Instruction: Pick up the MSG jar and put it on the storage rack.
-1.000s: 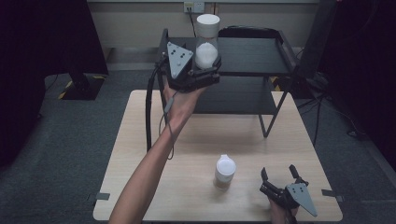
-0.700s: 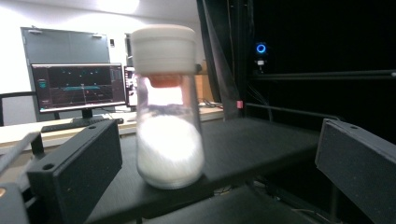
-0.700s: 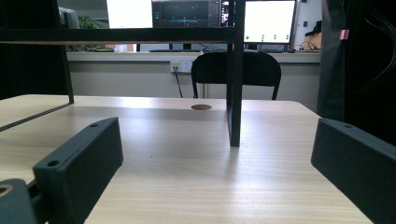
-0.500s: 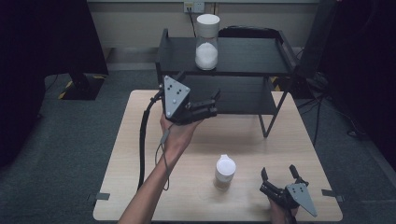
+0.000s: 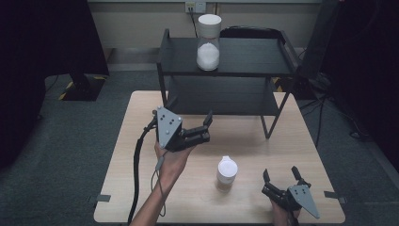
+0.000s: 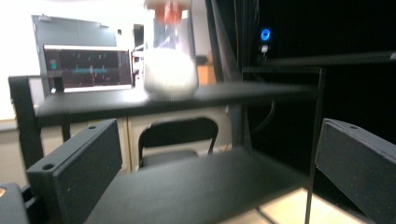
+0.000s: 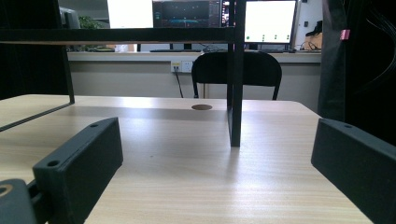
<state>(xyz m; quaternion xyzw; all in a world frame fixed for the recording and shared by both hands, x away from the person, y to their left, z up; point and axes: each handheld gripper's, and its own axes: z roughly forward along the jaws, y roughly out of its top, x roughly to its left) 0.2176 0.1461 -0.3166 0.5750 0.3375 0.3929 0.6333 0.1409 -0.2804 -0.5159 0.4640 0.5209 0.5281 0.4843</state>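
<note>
A clear jar [image 5: 208, 42] with a white lid and white powder stands on the top deck of the black shelf rack [image 5: 244, 70]. My left gripper [image 5: 207, 126] hovers over the table in front of the rack's lower deck, open and holding nothing. In the left gripper view the jar [image 6: 170, 65] stands above and ahead on the top deck [image 6: 261, 91], between my open jaws. A small white bottle [image 5: 227, 173] stands on the wooden table [image 5: 136, 141]. To its right, near the front edge, my right gripper [image 5: 281, 173] rests open and holding nothing.
The rack stands on the far half of the table, and its front right leg [image 7: 236, 93] rises ahead of the right gripper. A black chair [image 7: 237, 70] and monitors stand behind the table. Bare tabletop lies left of my left forearm.
My left gripper has come away from the jar on the top deck, dropping down and back toward the person, jaws open. The jar stays on the rack. The right gripper has not moved.
</note>
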